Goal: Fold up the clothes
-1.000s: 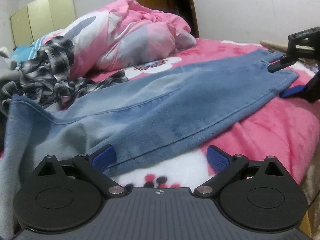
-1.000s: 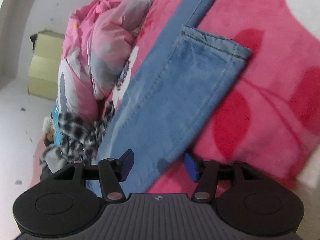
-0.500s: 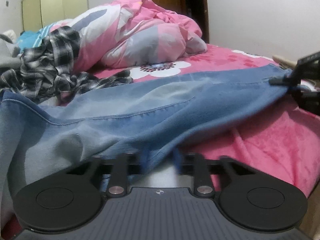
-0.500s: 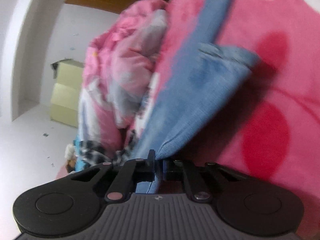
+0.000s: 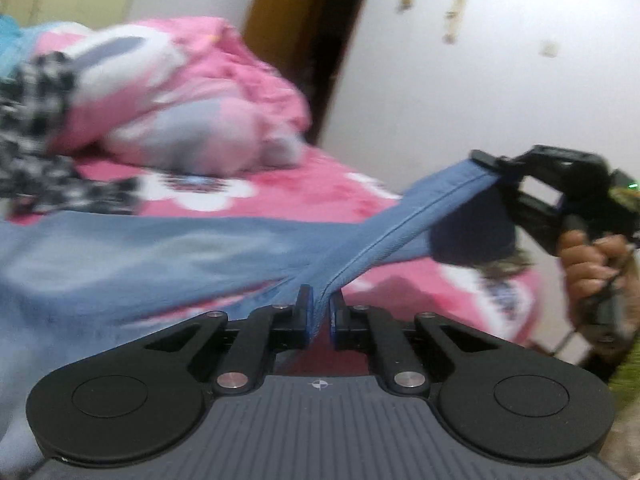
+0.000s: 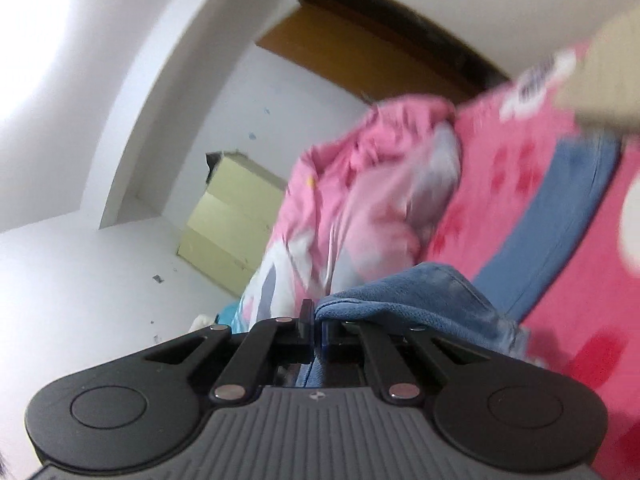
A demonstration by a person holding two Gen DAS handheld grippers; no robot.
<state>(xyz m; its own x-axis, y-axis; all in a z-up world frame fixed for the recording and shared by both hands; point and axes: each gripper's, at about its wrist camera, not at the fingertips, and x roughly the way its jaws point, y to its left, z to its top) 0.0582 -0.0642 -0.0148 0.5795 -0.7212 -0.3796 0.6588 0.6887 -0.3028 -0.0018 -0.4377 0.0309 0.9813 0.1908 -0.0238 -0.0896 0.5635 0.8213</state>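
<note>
Blue jeans (image 5: 168, 256) lie across the pink flowered bed (image 5: 320, 192), with one leg lifted. My left gripper (image 5: 319, 316) is shut on the leg's edge, low and close to the camera. From there the leg (image 5: 400, 228) stretches tight up to the right, where my right gripper (image 5: 498, 170) pinches the hem, held by a person's hand (image 5: 588, 252). In the right wrist view, my right gripper (image 6: 317, 330) is shut on bunched denim (image 6: 420, 300). The other leg (image 6: 560, 216) lies flat on the bed behind.
A crumpled pink duvet (image 5: 180, 96) is heaped at the back of the bed. A black-and-white plaid garment (image 5: 36, 128) lies at the left. A brown door (image 5: 304, 40) and white walls stand behind. Pale yellow cupboards (image 6: 232, 220) are at the far side.
Both grippers closed on the jeans leg a second ago and have since lifted it off the bed. The leg now hangs taut between them; both views are tilted up.
</note>
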